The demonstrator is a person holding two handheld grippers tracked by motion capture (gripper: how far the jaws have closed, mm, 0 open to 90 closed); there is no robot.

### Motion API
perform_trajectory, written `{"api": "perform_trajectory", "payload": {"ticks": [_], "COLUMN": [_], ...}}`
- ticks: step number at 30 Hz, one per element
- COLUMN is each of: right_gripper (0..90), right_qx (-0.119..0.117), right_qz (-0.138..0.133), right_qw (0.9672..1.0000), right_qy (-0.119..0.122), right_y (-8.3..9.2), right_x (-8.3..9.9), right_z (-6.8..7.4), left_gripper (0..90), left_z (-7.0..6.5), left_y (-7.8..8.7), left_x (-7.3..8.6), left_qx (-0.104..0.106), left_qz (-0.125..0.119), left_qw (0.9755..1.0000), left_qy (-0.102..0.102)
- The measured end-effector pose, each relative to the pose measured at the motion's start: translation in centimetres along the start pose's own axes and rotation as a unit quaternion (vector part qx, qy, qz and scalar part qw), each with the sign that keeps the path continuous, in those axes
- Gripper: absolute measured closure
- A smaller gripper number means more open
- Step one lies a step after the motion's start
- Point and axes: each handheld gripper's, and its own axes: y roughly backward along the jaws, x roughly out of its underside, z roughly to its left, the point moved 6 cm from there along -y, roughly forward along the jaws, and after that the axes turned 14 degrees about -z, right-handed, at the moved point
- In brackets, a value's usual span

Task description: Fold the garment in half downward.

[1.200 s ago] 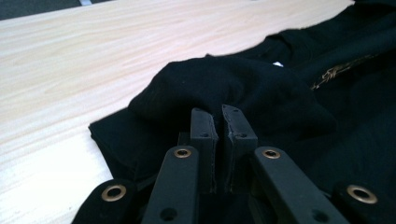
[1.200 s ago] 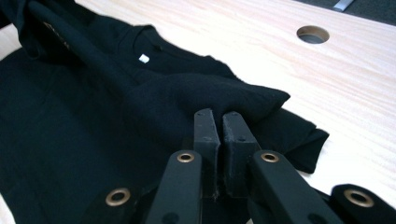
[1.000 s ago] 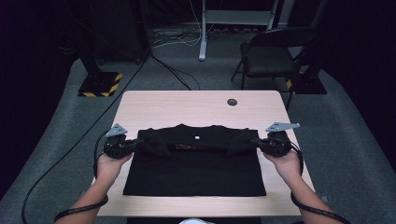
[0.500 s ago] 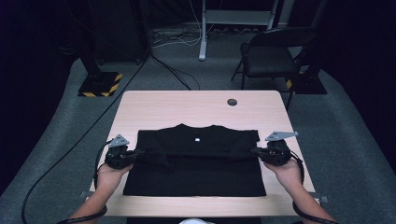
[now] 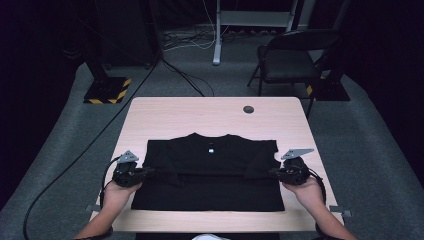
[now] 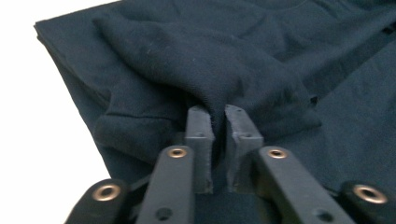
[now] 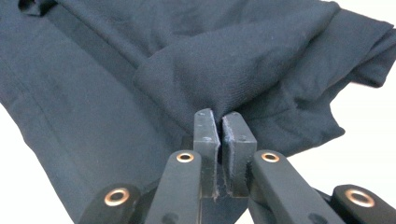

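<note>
High view, item: one black T-shirt (image 5: 210, 172) on a pale wooden table (image 5: 200, 115), being folded.

Largest first: the table was smooth and hard, a small dark round fitting (image 5: 248, 109) near its far edge. The shirt lay flat at the near middle, collar away from me, its top part doubled toward me. It was soft matte knit with ribbed hems, limp and light by my judgement; it would sag and crease and slip little, so the thick doubled edges seemed the best hold. My left gripper (image 6: 218, 122) had its jaws just easing apart, a fold of cloth between my fingers (image 6: 200, 126) with a sliver of slack. My right gripper (image 7: 219, 122) pinched a fold tight at the shirt's other side.
</note>
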Motion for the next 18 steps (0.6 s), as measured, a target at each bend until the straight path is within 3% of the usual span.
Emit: {"api": "perform_trajectory", "payload": {"ticks": [6,9,18], "right_gripper": [73.3,65.9,56.8], "right_qx": [-0.006,-0.001,0.019], "right_qz": [0.017,0.008,-0.002], "right_qw": [0.9997,0.9998,0.9992], "right_qy": [-0.016,-0.019,-0.036], "right_y": [-0.5,-0.4,-1.9], "right_x": [0.7,0.1,-1.4], "right_z": [0.1,0.1,-0.9], "left_gripper": [68.5,54.7,51.1], "left_z": [0.2,0.4,0.4], "left_y": [0.2,0.2,-1.4], "left_x": [0.2,-0.2,-1.4], "left_qx": [0.000,-0.006,-0.005], "left_qz": [0.010,0.007,0.008], "left_qw": [0.9999,0.9996,0.9998], "left_qy": [0.008,0.025,0.018]}}
